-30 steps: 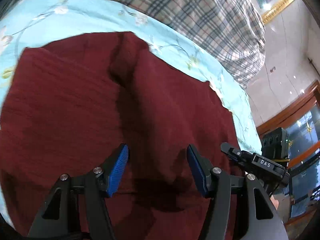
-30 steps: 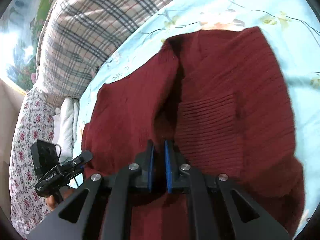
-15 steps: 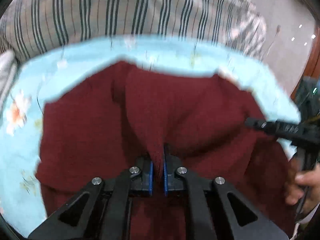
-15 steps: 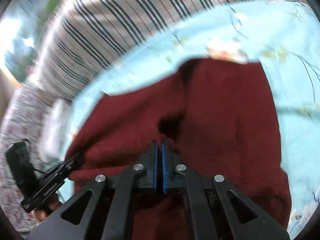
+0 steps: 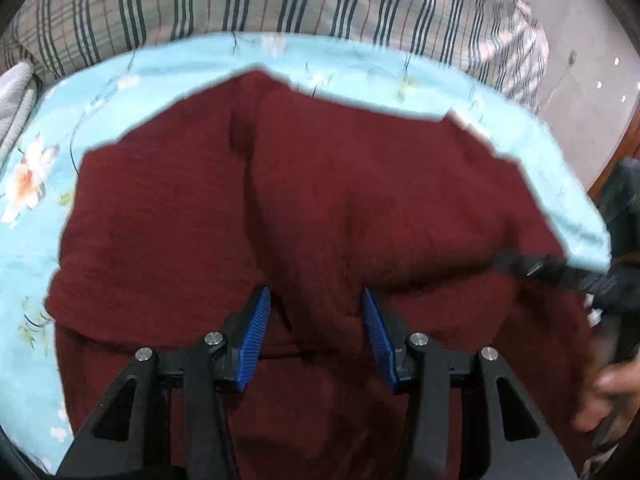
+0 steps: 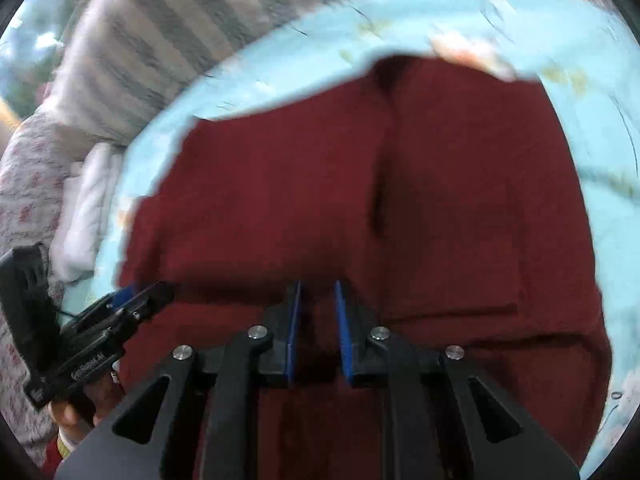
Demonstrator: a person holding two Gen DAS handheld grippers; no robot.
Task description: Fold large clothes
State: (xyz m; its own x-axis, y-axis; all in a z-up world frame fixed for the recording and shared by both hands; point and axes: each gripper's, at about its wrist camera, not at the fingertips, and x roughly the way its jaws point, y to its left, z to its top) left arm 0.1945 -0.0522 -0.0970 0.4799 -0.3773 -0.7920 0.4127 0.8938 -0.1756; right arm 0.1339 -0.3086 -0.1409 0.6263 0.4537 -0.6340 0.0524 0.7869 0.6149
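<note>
Fold laid down, both grippers letting go.
Sheet [image 5: 36, 240] under sweater [image 5: 360, 200], doubled, fold edge at 6 o'clock. Left gripper [image 5: 316, 312] wide apart, empty; right gripper [image 6: 318, 300] parted narrowly, cloth between pads, grip unclear. Next, likely: regrasp a side edge for a cross fold.

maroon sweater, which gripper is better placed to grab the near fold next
Left, by a small margin. The left gripper has its jaws wide open astride a raised ridge of the maroon sweater. The right gripper is only slightly open over flatter cloth.
</note>
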